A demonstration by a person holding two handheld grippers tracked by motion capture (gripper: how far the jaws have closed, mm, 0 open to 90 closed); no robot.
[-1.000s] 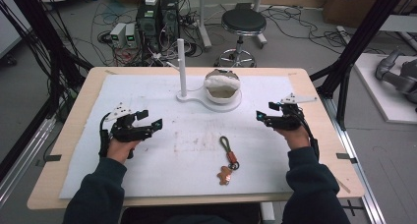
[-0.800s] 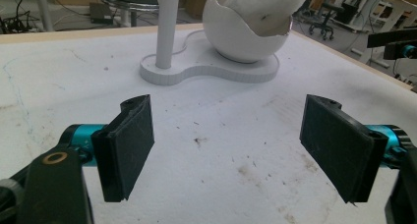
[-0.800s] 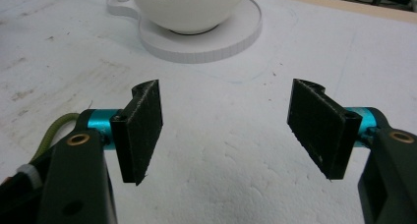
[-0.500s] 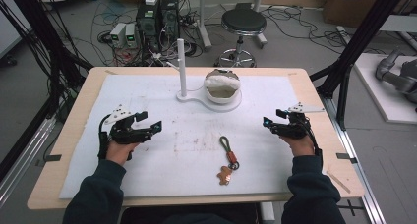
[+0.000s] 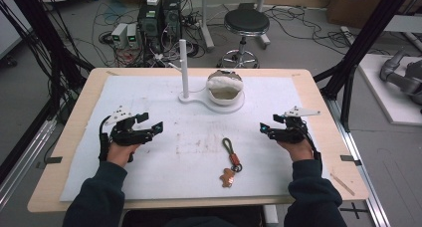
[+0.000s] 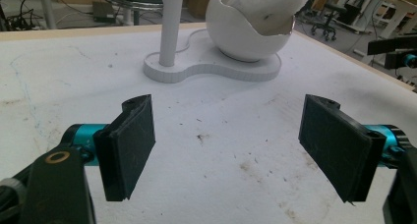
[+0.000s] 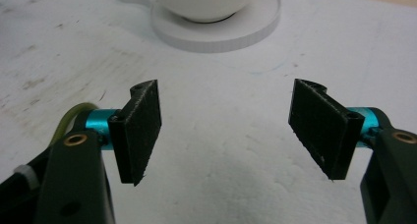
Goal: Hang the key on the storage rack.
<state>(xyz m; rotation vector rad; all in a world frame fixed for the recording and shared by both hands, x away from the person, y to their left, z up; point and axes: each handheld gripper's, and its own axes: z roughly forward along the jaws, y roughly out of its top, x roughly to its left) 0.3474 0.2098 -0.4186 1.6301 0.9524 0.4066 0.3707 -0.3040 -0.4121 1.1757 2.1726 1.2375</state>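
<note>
1. Behind the wooden table [image 5: 318, 102] I see a grey floor with many cables, some computer boxes and a round stool [image 5: 244, 23]; a white mat [image 5: 164, 182] covers most of the table top.
2. At the left, the left gripper [image 5: 149, 126] is held low over the mat in the person's hand. Its two black jaws are spread wide with nothing between them, as the left gripper view also makes clear [image 6: 228, 153].
3. Toward the far middle stands a white stand [image 5: 191, 98] with a thin upright post [image 5: 183, 62], and on the same base sits a white egg-shaped bowl [image 5: 225, 89] with a broken-looking rim.
4. In the near middle, between the two hands, lies the keychain [image 5: 232, 161]: an olive green cord loop, a red piece and a small brown figure at the near end. It lies flat on the mat, well apart from both grippers.
5. I judge the keychain to be light and limp; the cord will bend and the figure will swing when lifted. The loop or the red joint seems the best place to pinch, because the cord is thin and lies close to the mat.
6. At the right, the right gripper [image 5: 266, 129] is also spread wide and empty [image 7: 226, 130], pointing toward the middle of the table.
</note>
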